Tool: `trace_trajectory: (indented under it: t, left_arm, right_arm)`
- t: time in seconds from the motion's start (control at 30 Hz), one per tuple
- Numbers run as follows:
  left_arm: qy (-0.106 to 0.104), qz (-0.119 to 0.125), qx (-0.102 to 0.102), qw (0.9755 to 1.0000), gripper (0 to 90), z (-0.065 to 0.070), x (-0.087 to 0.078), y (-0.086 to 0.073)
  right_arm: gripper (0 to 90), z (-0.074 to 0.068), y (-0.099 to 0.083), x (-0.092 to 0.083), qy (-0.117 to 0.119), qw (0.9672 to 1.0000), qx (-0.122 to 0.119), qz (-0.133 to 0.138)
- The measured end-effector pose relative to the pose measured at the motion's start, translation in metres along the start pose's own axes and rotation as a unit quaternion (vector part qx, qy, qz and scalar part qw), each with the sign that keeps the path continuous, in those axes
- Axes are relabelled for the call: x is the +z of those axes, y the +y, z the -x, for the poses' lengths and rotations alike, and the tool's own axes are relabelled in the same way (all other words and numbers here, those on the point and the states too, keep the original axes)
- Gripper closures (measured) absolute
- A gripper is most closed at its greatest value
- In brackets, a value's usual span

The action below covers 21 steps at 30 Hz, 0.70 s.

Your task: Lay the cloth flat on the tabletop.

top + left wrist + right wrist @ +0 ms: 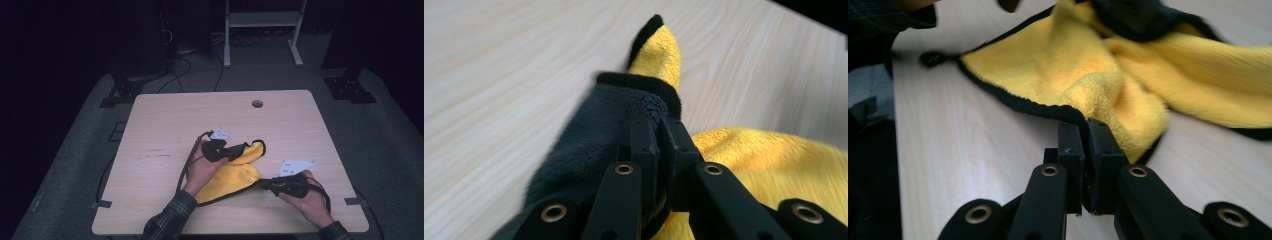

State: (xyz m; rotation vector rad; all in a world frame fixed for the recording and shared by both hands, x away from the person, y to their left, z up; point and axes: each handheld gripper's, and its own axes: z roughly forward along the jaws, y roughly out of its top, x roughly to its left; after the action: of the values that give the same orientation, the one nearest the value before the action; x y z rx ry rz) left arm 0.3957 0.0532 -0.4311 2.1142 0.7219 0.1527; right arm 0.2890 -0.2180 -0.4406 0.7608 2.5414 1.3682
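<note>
While the yellow cloth (235, 172) lies on the table (165, 115), the left gripper (658, 131) clamps its grey-backed corner and the right gripper (1083, 134) clamps its black-trimmed edge.

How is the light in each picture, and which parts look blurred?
High view: the table is evenly lit, the room behind is dark. Left gripper view: the cloth blurs at the right edge. Right gripper view: the far folds and sleeve look soft.

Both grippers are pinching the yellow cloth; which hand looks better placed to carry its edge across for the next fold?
Probably the left. The left gripper is clamped on the cloth where its dark underside is already turned over; the right gripper pins the near edge against the table.
</note>
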Motion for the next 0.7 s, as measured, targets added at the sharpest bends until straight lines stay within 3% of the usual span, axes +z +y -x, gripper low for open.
trace_trajectory:
  t: [0.33,0.53,0.7]
  left_arm:
    - [0.029,0.028,-0.035,0.9986,85.1,-0.024,-0.05,-0.018]
    - [0.037,0.036,-0.068,0.9963,85.2,-0.039,-0.073,-0.037]
    - [0.039,0.043,-0.085,0.9948,85.2,-0.045,-0.085,-0.048]
  right_arm:
    - [86.5,0.025,-0.002,-0.021,-0.055,0.9978,0.03,0.02]
    - [86.8,0.045,-0.006,-0.034,-0.097,0.9934,0.054,0.029]
    - [87.0,0.06,-0.009,-0.043,-0.124,0.9891,0.069,0.04]
